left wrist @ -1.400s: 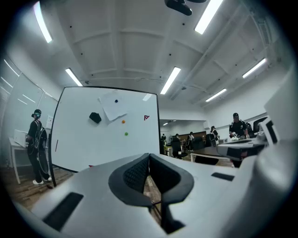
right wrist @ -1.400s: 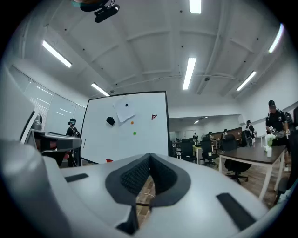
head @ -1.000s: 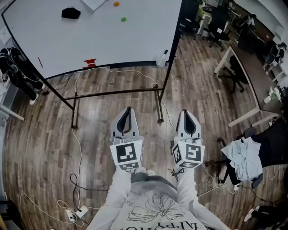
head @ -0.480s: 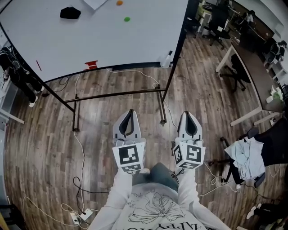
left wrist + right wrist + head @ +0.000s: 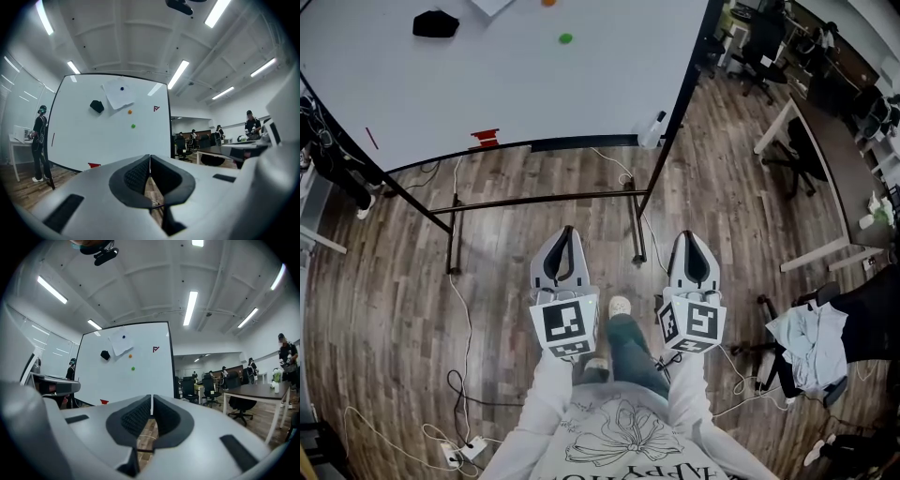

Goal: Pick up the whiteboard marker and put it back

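The whiteboard (image 5: pixel 516 75) stands on its wheeled frame ahead of me. On it are a black eraser (image 5: pixel 436 23), a green magnet (image 5: pixel 566 38) and a thin red stroke (image 5: pixel 371 138) near its left edge; whether that is a marker I cannot tell. A small red item (image 5: pixel 485 138) sits at the board's lower ledge. My left gripper (image 5: pixel 565 236) and right gripper (image 5: pixel 693 238) are held side by side over the wooden floor, pointing at the board and well short of it. Both are shut with nothing between the jaws. The left gripper (image 5: pixel 150 157) and right gripper (image 5: pixel 152 397) views show the board (image 5: pixel 108 131) in the distance.
A white bottle (image 5: pixel 654 131) stands by the board's right post. Cables (image 5: pixel 459 309) trail over the floor beneath the frame. A person (image 5: pixel 337 159) stands left of the board. Desks and office chairs (image 5: pixel 787 150) and a chair with clothes (image 5: pixel 811 337) fill the right.
I have stepped toward the whiteboard, one foot now showing between the grippers. Both grippers came forward with me and stayed shut.
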